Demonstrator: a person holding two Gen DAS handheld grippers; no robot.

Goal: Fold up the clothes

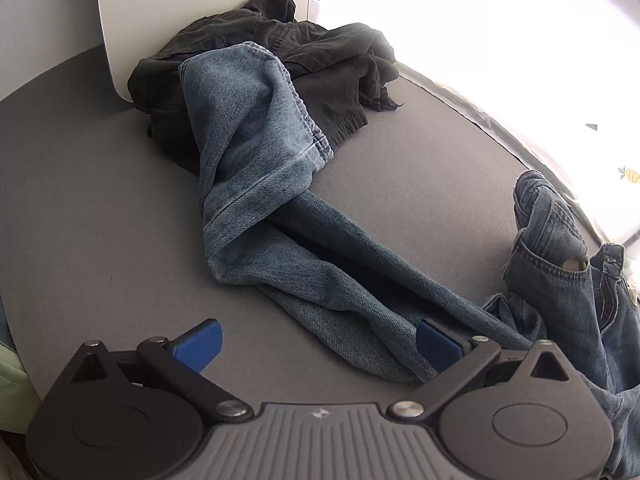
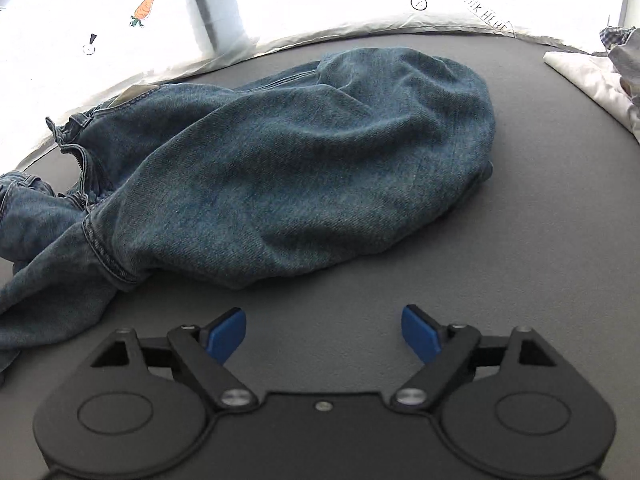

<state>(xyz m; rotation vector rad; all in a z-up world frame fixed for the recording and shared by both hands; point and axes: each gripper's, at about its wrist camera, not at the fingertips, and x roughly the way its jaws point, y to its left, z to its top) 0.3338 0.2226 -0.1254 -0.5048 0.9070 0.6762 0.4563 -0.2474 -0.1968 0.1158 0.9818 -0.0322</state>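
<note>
Grey table [image 1: 100, 216] carrying crumpled jeans [image 1: 256, 148] beside dark garment [image 1: 320, 52]; left gripper [image 1: 318, 346] and right gripper [image 2: 322, 334] hovering, jaws apart, gripping nothing.

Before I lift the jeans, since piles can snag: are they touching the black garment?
Touching: the left wrist view shows a jeans leg draped over the black garment.

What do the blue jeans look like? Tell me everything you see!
The jeans are faded blue denim, unfolded and rumpled on the grey table. One leg runs away and its hem end lies on a dark crumpled garment. The zipper is open near the waist, by a pocket. In the right wrist view the other leg is bunched. No gripper holds them; the left gripper is open above the fabric.
</note>
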